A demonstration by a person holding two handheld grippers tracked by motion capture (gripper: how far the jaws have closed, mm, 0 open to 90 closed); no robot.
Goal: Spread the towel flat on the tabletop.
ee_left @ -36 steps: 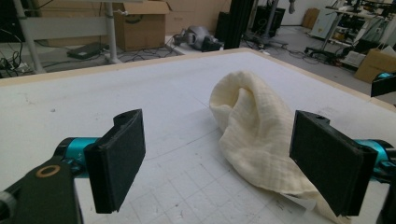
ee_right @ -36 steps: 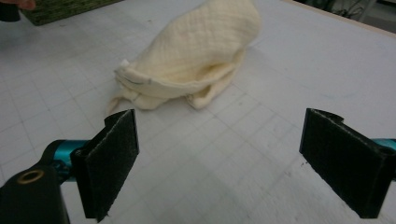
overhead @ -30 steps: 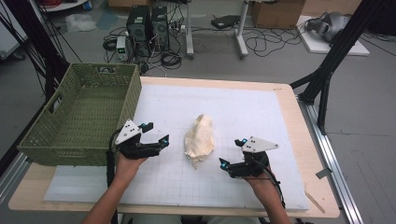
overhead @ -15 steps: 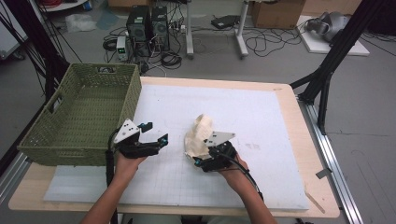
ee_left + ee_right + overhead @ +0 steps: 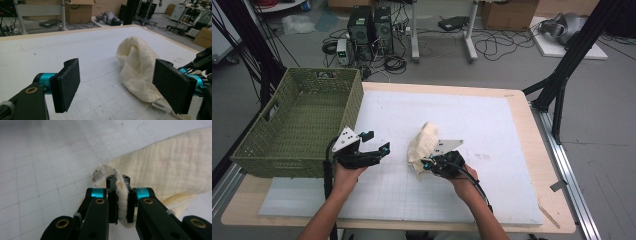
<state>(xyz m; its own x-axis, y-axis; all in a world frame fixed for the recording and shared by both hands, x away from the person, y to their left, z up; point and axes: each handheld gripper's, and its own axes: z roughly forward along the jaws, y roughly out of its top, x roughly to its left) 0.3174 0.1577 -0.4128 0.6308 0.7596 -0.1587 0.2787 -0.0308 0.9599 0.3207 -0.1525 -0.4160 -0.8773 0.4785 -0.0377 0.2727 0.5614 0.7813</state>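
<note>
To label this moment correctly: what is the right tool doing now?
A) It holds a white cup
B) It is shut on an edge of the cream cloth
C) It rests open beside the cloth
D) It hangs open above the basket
B: in the right gripper view, the right tool has its jaws pressed together on an edge of the cream cloth.

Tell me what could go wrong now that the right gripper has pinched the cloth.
The right gripper holds only a thin edge of the cream cloth, near its label, so a lift might let it slip. The left gripper is open and apart, leaving the bulk unsupported and likely to drag across the table.
</note>
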